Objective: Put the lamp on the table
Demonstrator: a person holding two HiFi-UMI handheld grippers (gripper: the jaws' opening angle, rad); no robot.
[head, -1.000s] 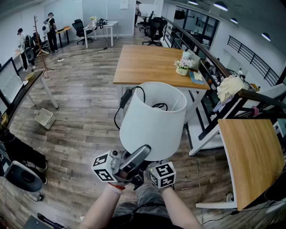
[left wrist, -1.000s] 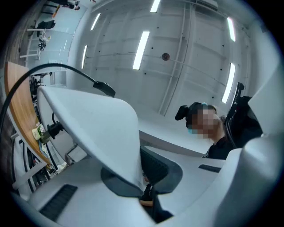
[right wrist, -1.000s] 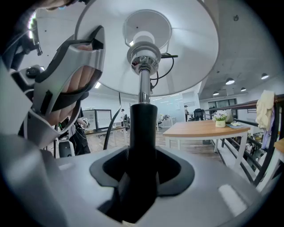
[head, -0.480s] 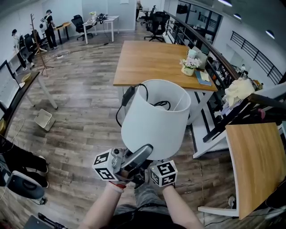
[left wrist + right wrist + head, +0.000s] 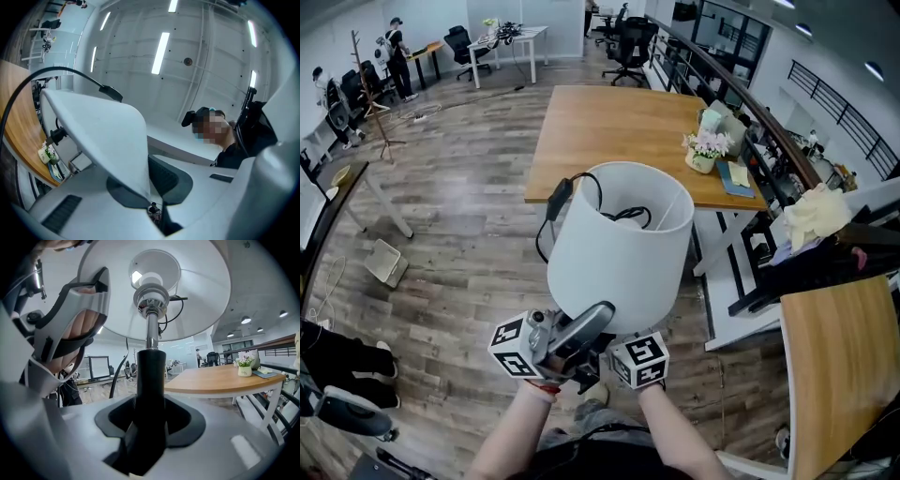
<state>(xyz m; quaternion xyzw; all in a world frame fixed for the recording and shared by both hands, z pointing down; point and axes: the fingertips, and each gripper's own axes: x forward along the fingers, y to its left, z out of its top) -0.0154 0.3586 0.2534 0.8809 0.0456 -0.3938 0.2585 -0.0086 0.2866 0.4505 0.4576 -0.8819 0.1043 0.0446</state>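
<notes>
Close in at chest height, grips the lamp by its black stem tight in the right gripper and pinches its shade at the rim in the left gripper, likely to steady it upright, aloft, well short of the wooden table beyond.

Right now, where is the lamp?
Centre of the head view: the lamp, stem in the right gripper, is above the floor, short of the wooden table.

lamp shade: white
lamp stem: blk, chrome top
tabletop: lt wood
floor: grey-brown planks
marker cubes: blk/wht squares
</notes>
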